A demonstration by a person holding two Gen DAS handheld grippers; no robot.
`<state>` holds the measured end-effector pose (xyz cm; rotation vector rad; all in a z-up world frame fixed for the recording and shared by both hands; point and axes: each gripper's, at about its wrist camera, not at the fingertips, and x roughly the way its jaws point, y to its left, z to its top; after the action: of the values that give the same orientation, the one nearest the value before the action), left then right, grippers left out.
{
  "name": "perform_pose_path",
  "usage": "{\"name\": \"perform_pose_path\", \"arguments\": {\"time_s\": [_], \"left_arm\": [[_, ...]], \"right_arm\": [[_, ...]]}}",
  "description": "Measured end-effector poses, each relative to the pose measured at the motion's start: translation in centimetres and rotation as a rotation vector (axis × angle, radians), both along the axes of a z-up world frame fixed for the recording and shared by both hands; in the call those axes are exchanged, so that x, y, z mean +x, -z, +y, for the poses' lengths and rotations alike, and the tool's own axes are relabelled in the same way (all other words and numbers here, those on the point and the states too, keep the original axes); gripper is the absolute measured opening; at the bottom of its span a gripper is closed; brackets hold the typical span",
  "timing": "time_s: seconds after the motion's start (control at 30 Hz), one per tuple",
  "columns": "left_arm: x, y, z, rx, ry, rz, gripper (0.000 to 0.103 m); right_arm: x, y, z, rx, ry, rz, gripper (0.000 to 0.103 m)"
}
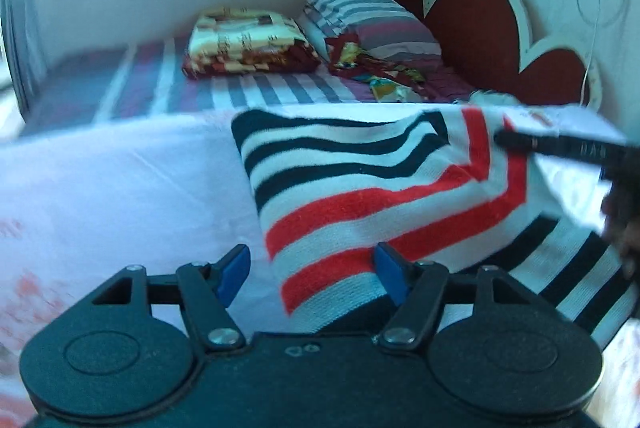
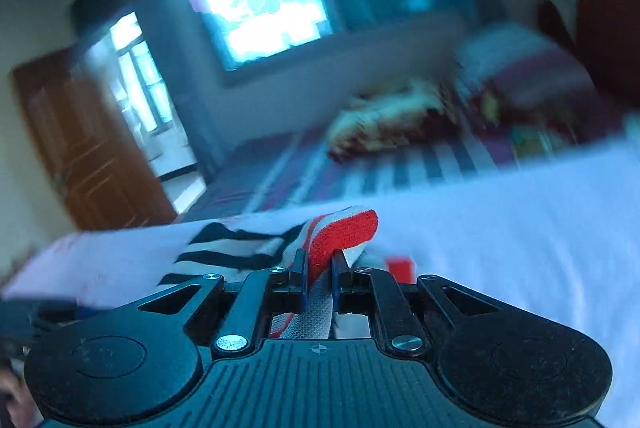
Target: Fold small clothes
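A small knitted garment (image 1: 380,180), white with black and red stripes, lies partly folded on a white sheet (image 1: 120,188). My left gripper (image 1: 312,270) is open just above the garment's near corner. Its right blue pad (image 1: 390,272) is over the cloth and its left pad (image 1: 236,268) is over bare sheet. My right gripper (image 1: 520,142) reaches in from the right onto the garment's far edge. In the right wrist view the right gripper (image 2: 320,260) is shut on a raised fold of the garment (image 2: 348,228), and cloth runs back between its fingers.
Behind the sheet the striped bed holds a folded patterned blanket (image 1: 248,44), a striped pillow (image 1: 372,20) and loose colourful cloth (image 1: 384,72). A red heart-shaped headboard (image 1: 480,28) stands at the back right. A hand (image 1: 624,228) is at the right edge. A wooden door (image 2: 80,148) stands open.
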<state>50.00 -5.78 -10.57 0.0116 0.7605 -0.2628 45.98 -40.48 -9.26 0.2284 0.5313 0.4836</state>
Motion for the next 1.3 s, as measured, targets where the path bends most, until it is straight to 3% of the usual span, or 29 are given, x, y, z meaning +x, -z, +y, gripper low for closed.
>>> {"name": "perform_pose_path", "arguments": {"time_s": [0.1,0.13,0.23,0.33,0.47,0.53,0.57,0.63,0.7,0.8,0.93,0.97,1.03,1.13,1.23,1.3], "left_arm": [[0.6,0.2,-0.8,0.006,0.005,0.035,0.068],[1.0,0.3,-1.0,-0.003,0.01,0.059,0.068],[1.1,-0.2,-1.2,0.024,0.023,0.056,0.069],[-0.9,-1.1,0.4,-0.048,0.027,0.025,0.065],[-4.5,-1.8,1.7,-0.117,0.053,-0.007,0.065],[-5.6,-1.3,1.7,-0.113,0.068,-0.001,0.065],[-5.9,-0.6,1.5,-0.085,0.076,0.011,0.067],[-6.3,0.6,1.3,-0.044,0.069,0.025,0.07],[-6.3,1.1,1.9,-0.092,0.052,0.036,0.07],[-6.8,-0.1,2.6,-0.147,0.039,0.041,0.064],[-9.0,-1.1,3.0,-0.152,0.057,-0.013,0.065],[-9.2,-0.8,2.7,-0.143,0.056,-0.011,0.065],[-8.9,0.2,2.1,-0.108,0.044,0.027,0.067],[-8.8,1.7,1.5,-0.093,0.015,0.059,0.067],[-9.2,1.1,1.9,-0.124,-0.009,0.067,0.063],[-10.3,0.1,2.6,-0.161,0.002,0.033,0.061]], "right_arm": [[1.6,3.4,0.2,-0.121,0.071,0.17,0.01],[1.7,4.4,-0.3,-0.093,0.076,0.195,0.011],[0.6,3.2,-1.6,-0.016,0.119,0.204,0.013],[-3.1,0.4,-2.4,-0.001,0.109,0.147,0.015],[-9.2,-3.0,-1.0,-0.109,-0.015,0.031,0.015],[-11.2,-2.8,0.0,-0.141,-0.069,-0.001,0.006],[-11.9,-2.1,0.6,-0.169,-0.089,0.009,0.0],[-12.3,0.8,2.3,-0.332,-0.091,0.096,0.0],[-11.6,3.7,2.6,-0.412,-0.044,0.185,0.0],[-12.4,3.0,1.2,-0.279,0.016,0.178,0.0],[-16.0,-2.0,2.7,-0.245,0.032,-0.096,0.0],[-15.8,-2.5,3.4,-0.25,0.024,-0.127,0.0],[-13.6,-1.9,4.4,-0.267,0.023,-0.071,0.0],[-9.9,2.4,4.8,-0.333,0.022,0.149,0.0],[-10.6,1.6,4.5,-0.306,0.034,0.148,0.0],[-13.0,-0.3,3.7,-0.265,0.028,0.056,0.0]]}}
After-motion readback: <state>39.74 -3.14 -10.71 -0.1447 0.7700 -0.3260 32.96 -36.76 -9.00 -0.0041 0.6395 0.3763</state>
